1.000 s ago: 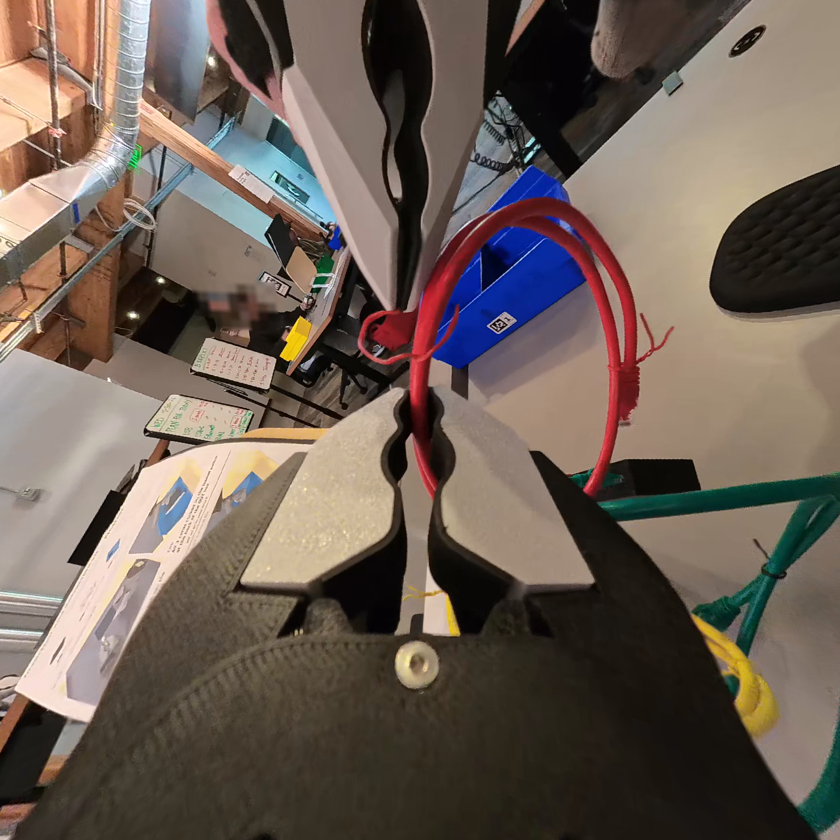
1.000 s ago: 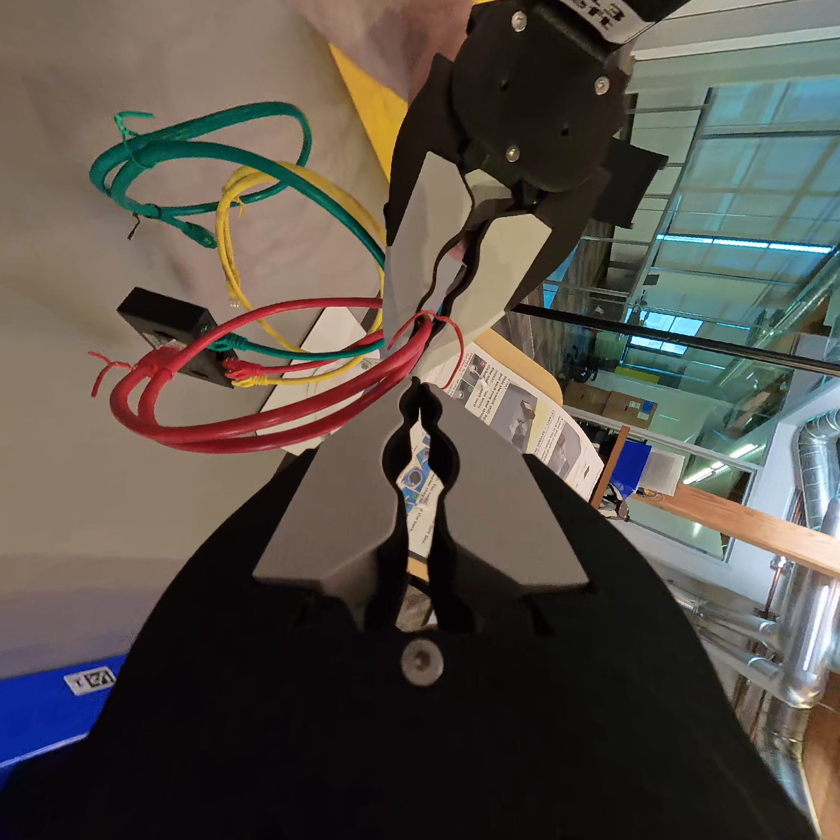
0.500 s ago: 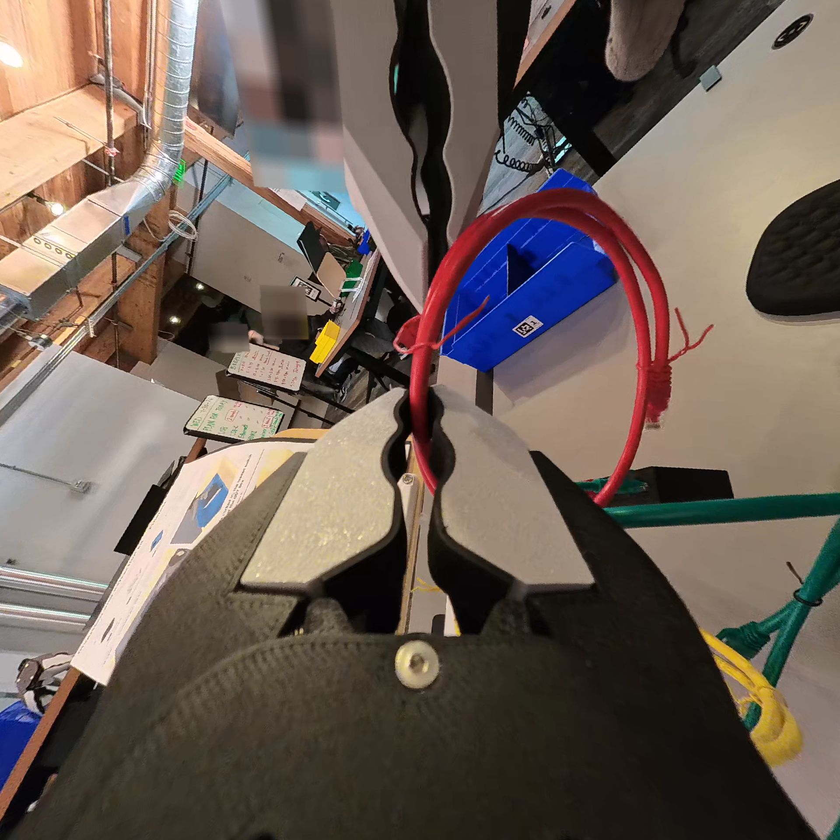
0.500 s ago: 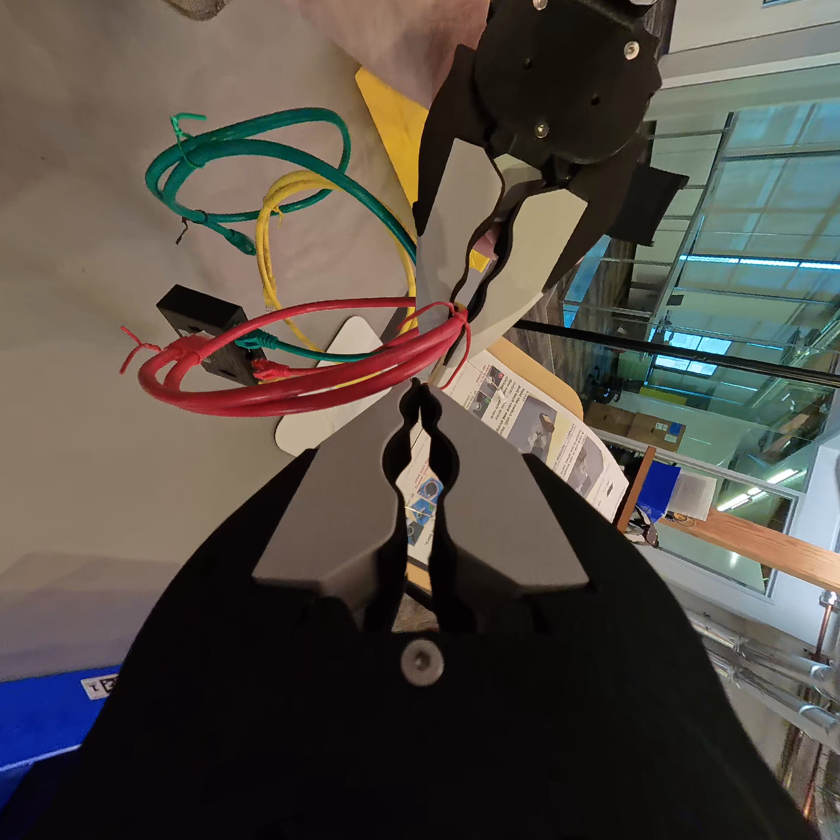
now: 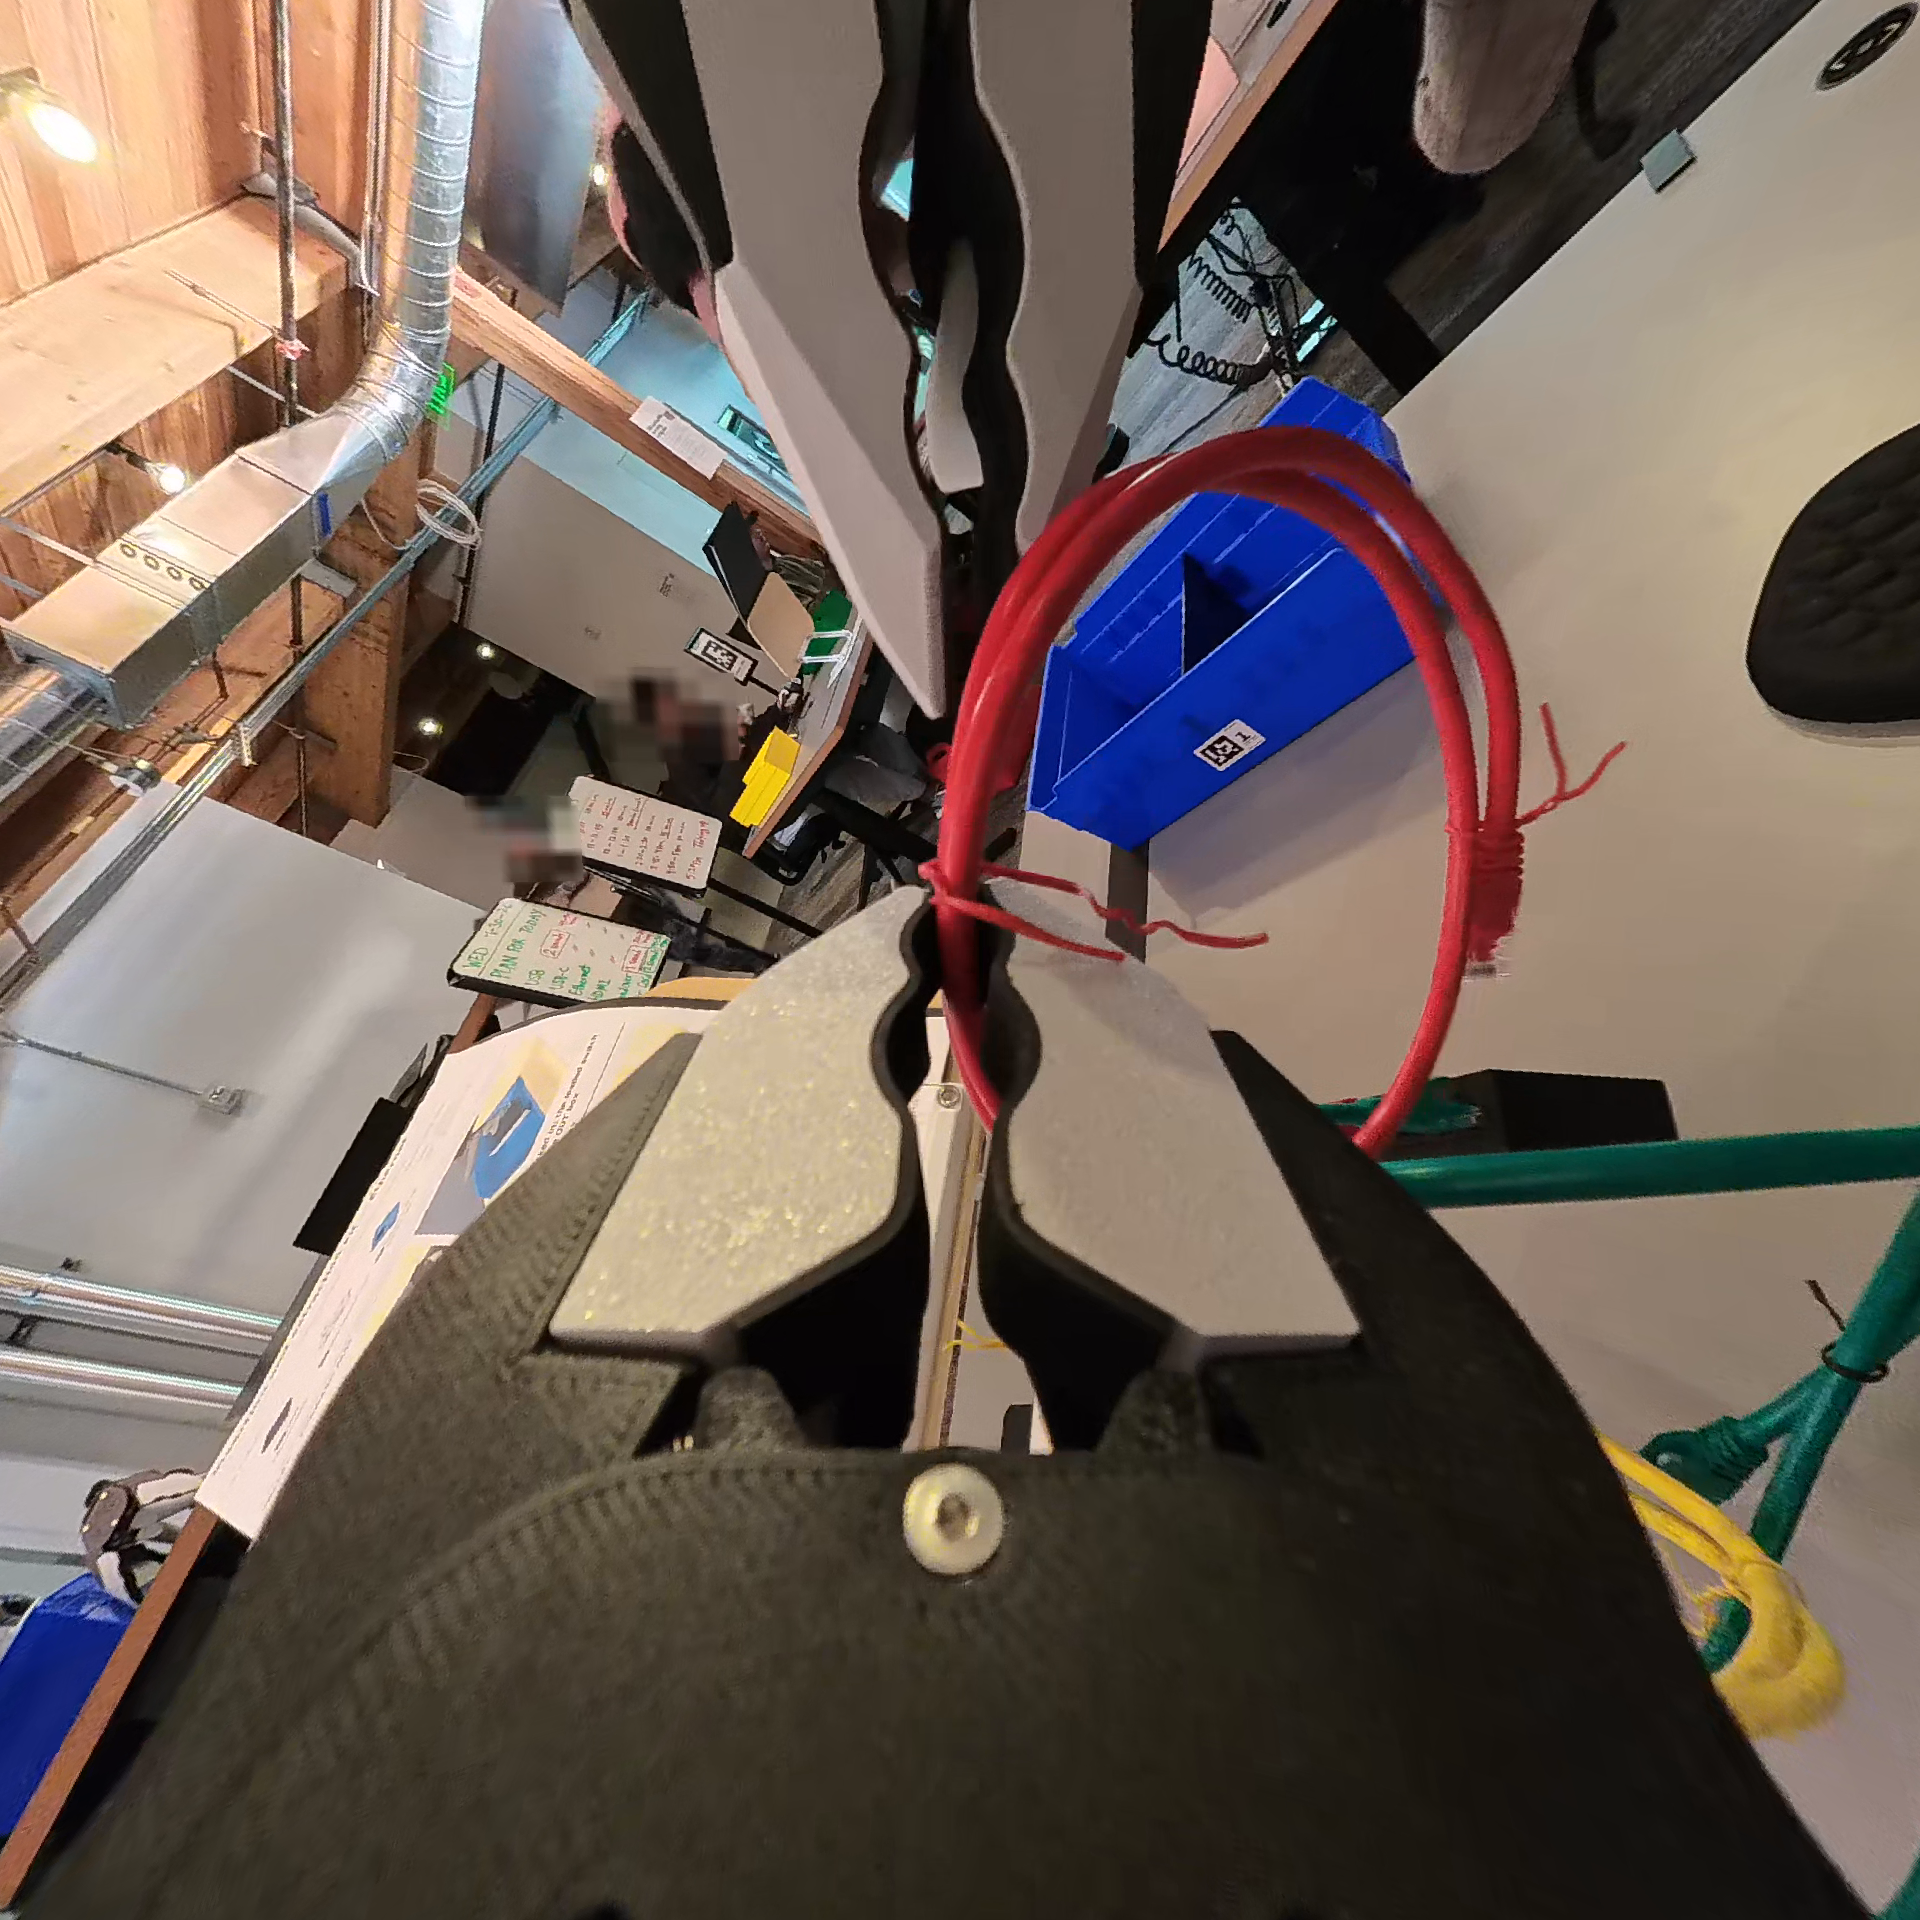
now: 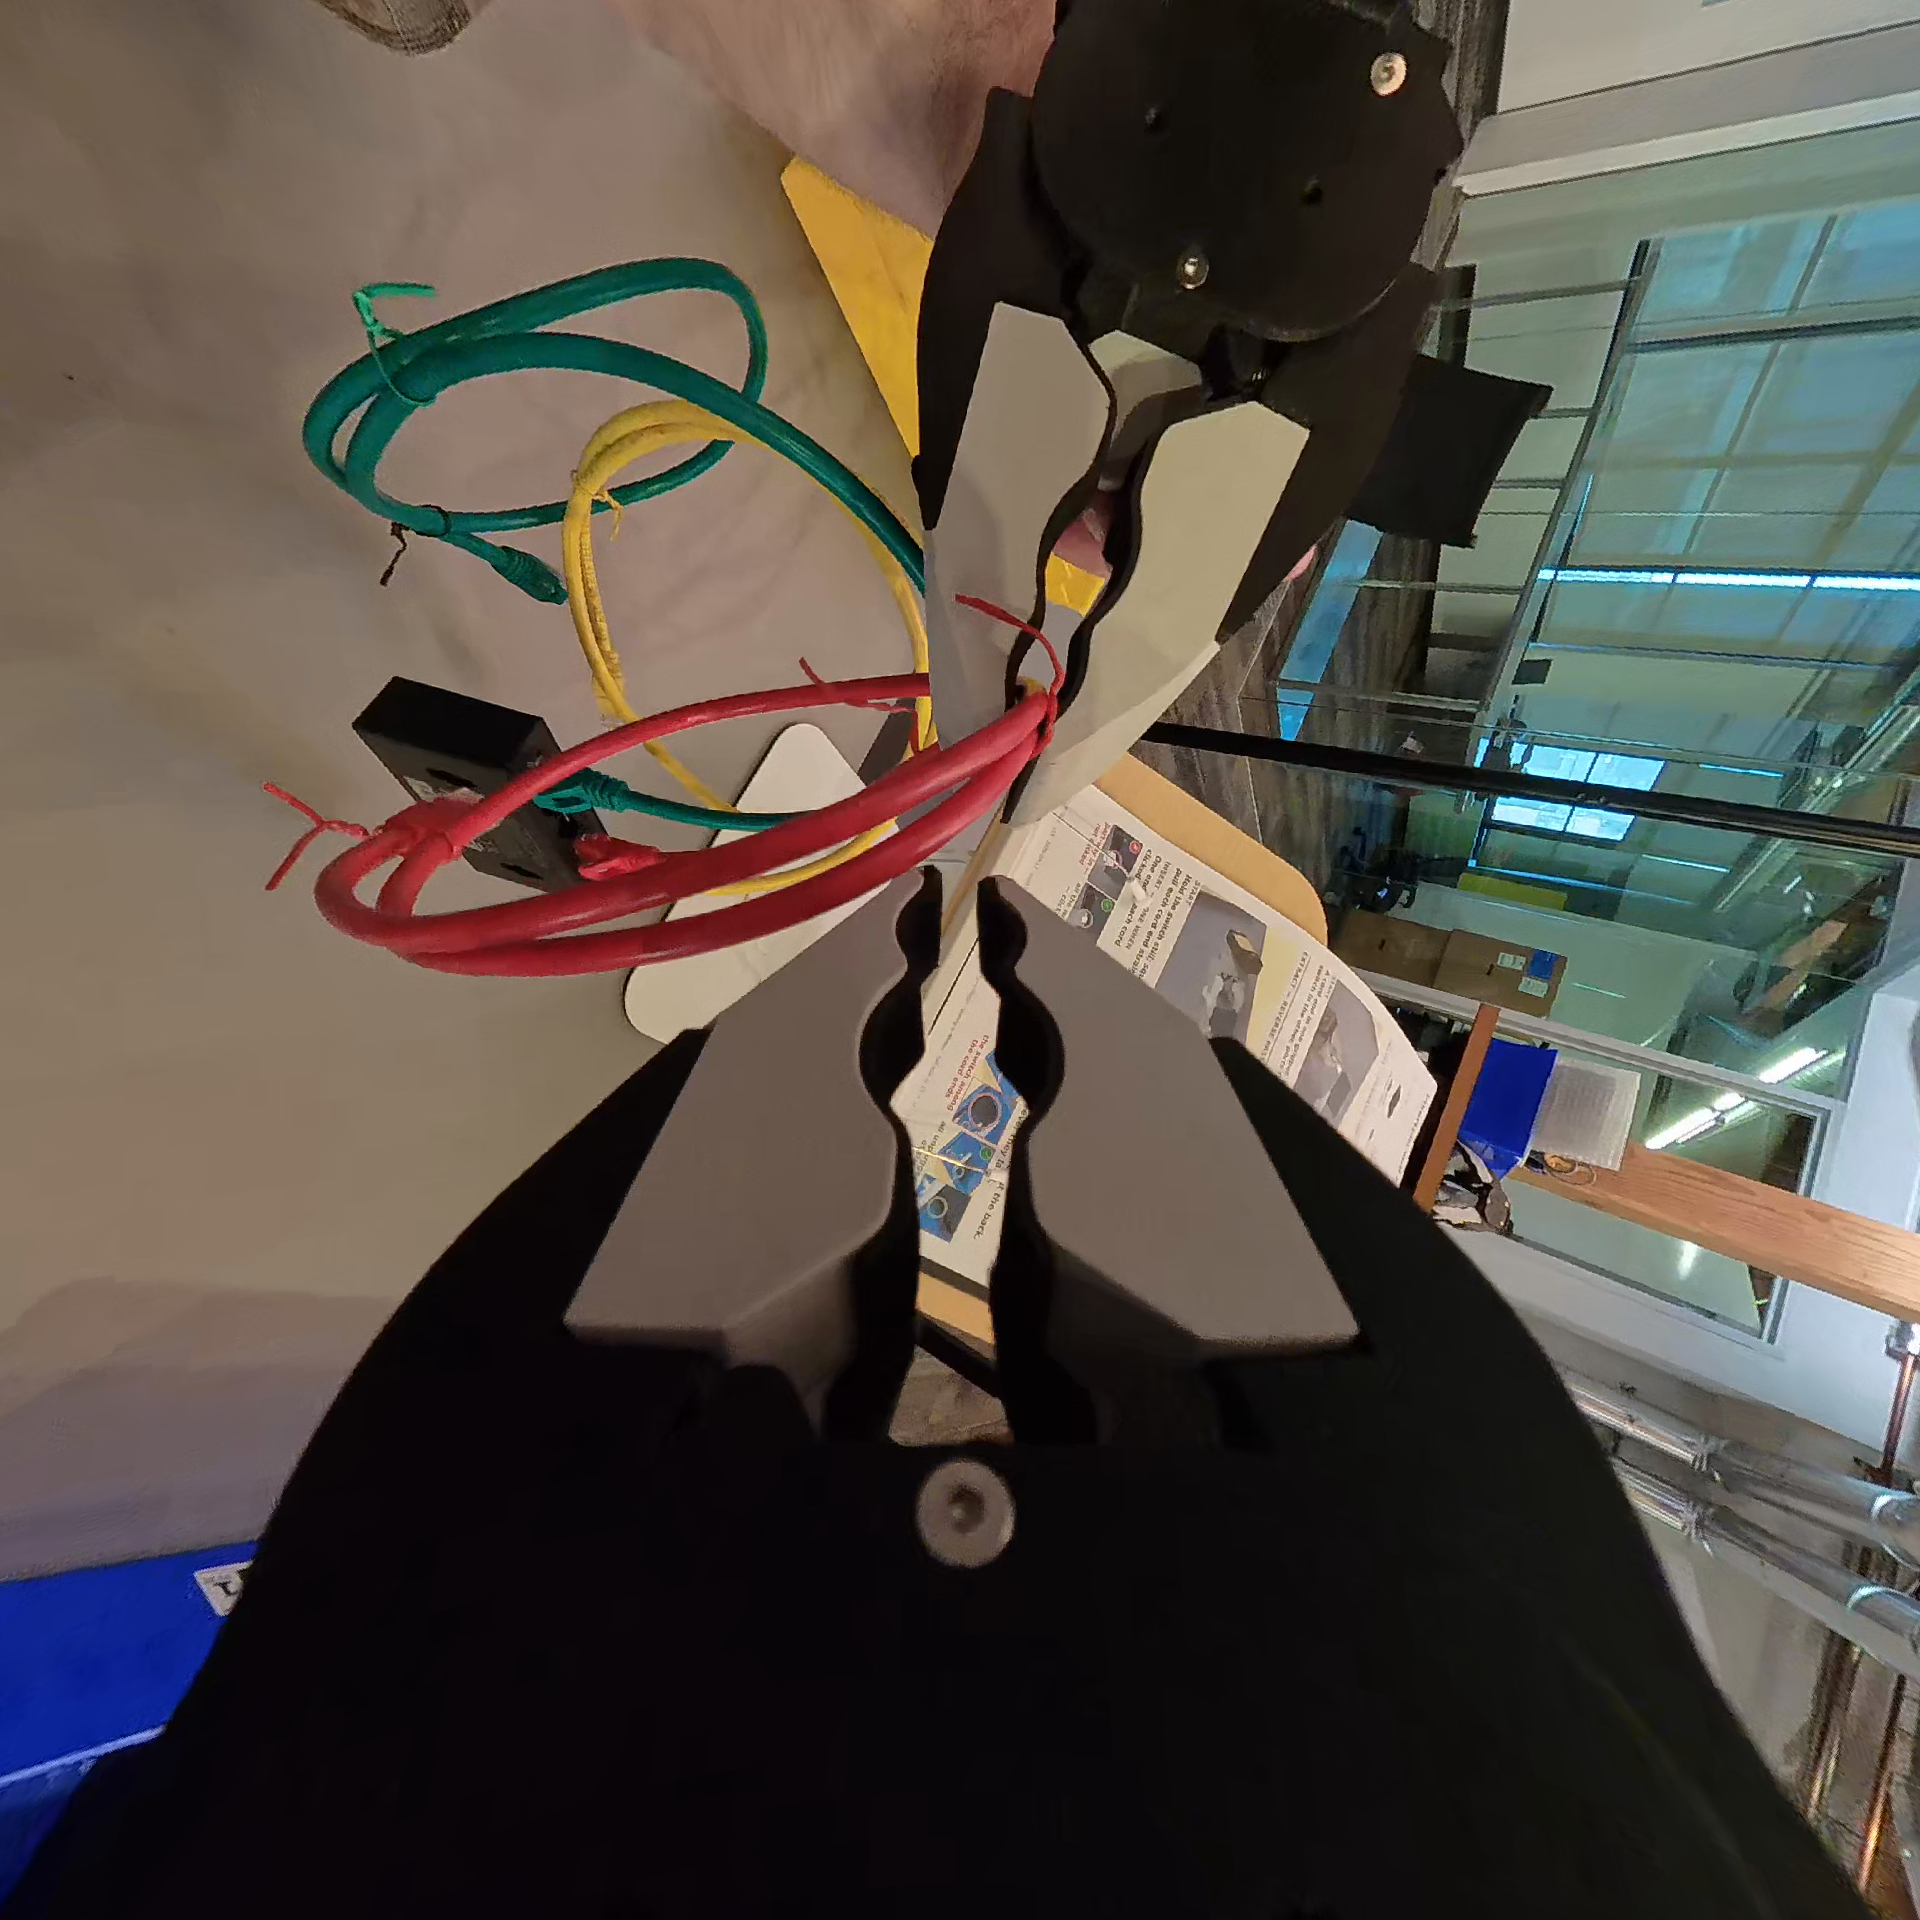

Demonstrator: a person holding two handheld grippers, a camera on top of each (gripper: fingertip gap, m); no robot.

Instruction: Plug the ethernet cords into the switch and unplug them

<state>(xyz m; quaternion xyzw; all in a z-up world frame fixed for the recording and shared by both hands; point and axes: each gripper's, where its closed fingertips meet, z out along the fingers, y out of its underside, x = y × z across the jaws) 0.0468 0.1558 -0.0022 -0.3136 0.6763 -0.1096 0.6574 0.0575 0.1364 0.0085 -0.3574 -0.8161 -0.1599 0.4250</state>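
The left hand-held gripper (image 5: 961, 961) is closest to hand, its grey fingers pressed together on the coiled red ethernet cord (image 5: 1449, 831), pinching the bundle right where a red twist tie (image 5: 1091, 920) binds it. The coil hangs in the air off the grey bench (image 5: 1714, 436). Directly opposite, tip to tip, sits the right hand-held gripper (image 6: 958, 896), its fingers standing slightly apart with nothing between them; it hovers just beside the pinched spot without touching the cord.

Judging from this, the step in hand is readying the red cord: one end looks already seated in the small black network switch (image 6: 457, 748), and the free plug (image 5: 1491, 914) dangles on the far side of the loop. The next move likely calls for the right tool to take that loose plug near its boot, turn it to face an open port and press it straight in, while the switch is kept from sliding.

Beyond the grippers, only the right wrist view lays out the bench: the switch, a green ethernet cord (image 6: 540, 343) looped behind it with one end at the switch, a yellow ethernet cord (image 6: 592, 582) curling beside it, and a printed instruction sheet (image 6: 1247, 987) at the bench's edge. The left wrist view hides most of the switch behind its own fingers, but it alone shows the dangling red plug clearly, and a blue plastic bin (image 5: 1226, 665) farther along the bench.
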